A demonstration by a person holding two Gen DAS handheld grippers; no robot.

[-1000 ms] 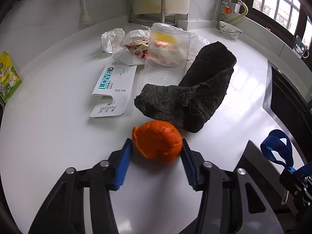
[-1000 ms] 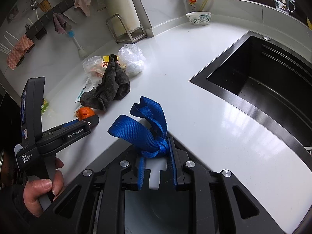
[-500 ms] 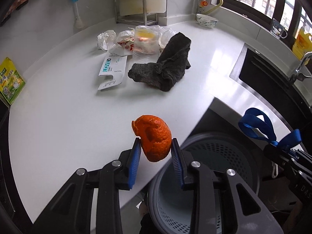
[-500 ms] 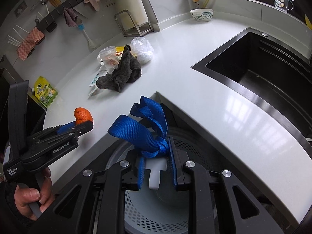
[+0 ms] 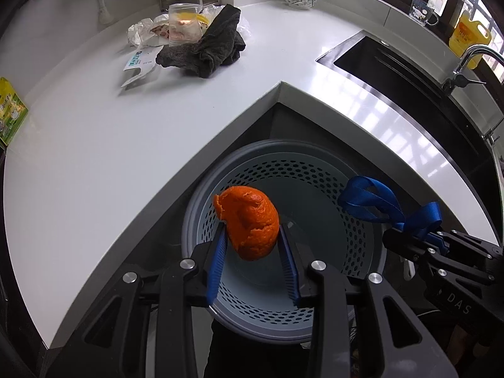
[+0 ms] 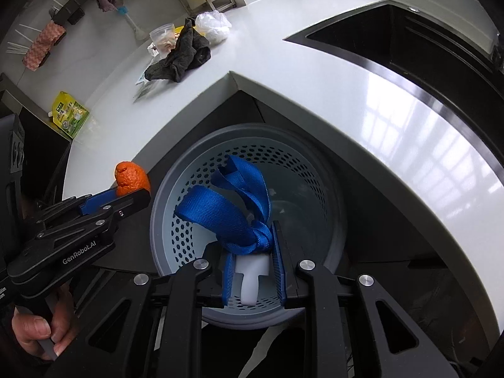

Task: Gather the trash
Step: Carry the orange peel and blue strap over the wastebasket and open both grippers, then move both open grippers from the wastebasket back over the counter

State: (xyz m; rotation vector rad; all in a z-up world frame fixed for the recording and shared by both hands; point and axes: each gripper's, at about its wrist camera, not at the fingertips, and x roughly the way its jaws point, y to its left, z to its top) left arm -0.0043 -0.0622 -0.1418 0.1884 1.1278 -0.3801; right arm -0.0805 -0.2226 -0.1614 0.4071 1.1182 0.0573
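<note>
Now the left gripper (image 5: pixel 252 252) holds the peel (image 5: pixel 249 222) above the bin (image 5: pixel 201 189) below the counter's corner, jaws opening; the peel could snag on a pad. The right gripper (image 6: pixel 252 267) pinches the strap (image 6: pixel 233 211).

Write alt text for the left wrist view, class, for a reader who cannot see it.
The left gripper holds an orange peel between its blue fingers, jaws opening, above a grey perforated bin. At right, the right gripper carries a blue strap. Behind, a white counter bears a dark cloth.
</note>
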